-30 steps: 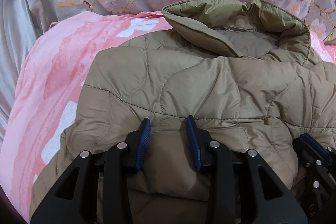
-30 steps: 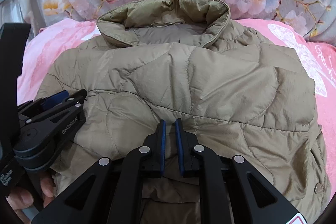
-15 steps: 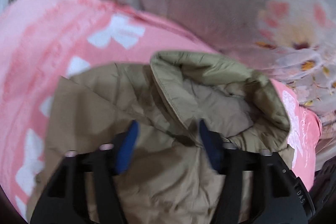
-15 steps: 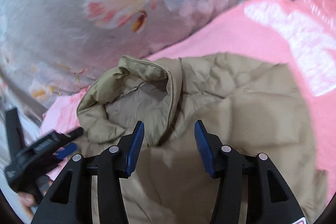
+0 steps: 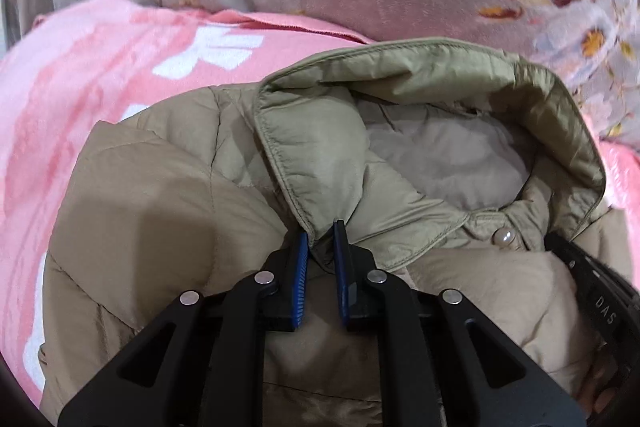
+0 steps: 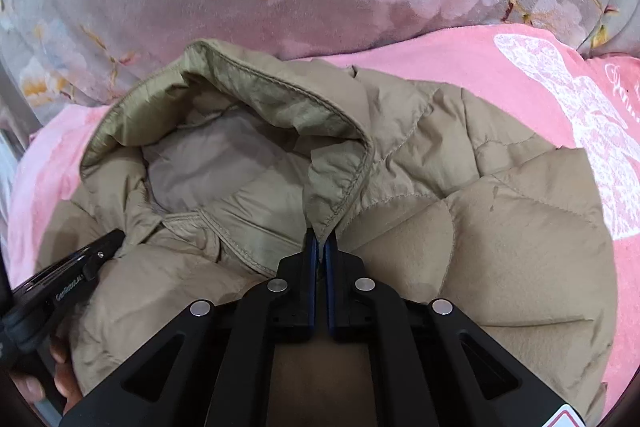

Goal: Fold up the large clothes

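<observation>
Both tools low over the jacket (image 5: 168, 211): left tool (image 5: 321, 241) & right tool (image 6: 319, 247) each pinching a collar (image 6: 280, 99) corner.

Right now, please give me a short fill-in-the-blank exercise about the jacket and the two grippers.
1. Each gripper pinches a corner of the jacket's ____.
2. The jacket lies on a blanket whose colour is ____.
3. The left gripper and the right gripper are both ____.
4. In the left wrist view, a round snap button lies to the ____ of the fingertips.

Missing words: collar; pink; shut; right
</observation>
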The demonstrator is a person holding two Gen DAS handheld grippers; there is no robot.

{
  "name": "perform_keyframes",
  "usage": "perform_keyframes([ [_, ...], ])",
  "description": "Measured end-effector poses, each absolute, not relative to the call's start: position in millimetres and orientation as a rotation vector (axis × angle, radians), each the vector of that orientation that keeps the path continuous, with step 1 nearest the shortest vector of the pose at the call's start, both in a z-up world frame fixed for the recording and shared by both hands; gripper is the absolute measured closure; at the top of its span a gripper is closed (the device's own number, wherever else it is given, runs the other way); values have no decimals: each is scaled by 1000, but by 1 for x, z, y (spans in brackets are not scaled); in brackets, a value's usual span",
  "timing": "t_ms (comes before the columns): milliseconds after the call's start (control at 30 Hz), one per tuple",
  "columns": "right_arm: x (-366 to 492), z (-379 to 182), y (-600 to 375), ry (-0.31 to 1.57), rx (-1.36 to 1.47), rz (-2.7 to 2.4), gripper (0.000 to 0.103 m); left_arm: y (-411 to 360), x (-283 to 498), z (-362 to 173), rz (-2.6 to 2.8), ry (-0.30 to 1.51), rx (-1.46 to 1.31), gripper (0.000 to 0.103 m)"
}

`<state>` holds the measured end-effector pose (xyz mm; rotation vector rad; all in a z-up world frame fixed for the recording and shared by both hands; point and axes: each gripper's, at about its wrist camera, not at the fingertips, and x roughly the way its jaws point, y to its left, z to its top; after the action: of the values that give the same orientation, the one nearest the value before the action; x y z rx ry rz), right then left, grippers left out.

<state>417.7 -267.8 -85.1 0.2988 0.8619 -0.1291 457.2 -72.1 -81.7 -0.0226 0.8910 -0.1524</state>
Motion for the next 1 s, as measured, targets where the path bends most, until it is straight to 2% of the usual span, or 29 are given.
perform_keyframes([
  [467,412,-92,-281,880,356,-72,100,-69,460,-80,-168,880,-32,89],
  [533,399,-78,-278,916,260,-55,100,-57,451,-61,-198,881,0,89],
  [600,377,-47,-279,883,139,-77,100,-44,440,-23,-189,793,72,89],
  [733,392,23,-300,689,271,-101,98,-35,469,38,-119,700,33,89],
  [867,452,36,-312,652,419,-135,94,-53,536,55,-96,776,-132,86],
  [1000,494,-3,-315,762,555,-166,92,-73,584,14,-140,985,-243,86],
])
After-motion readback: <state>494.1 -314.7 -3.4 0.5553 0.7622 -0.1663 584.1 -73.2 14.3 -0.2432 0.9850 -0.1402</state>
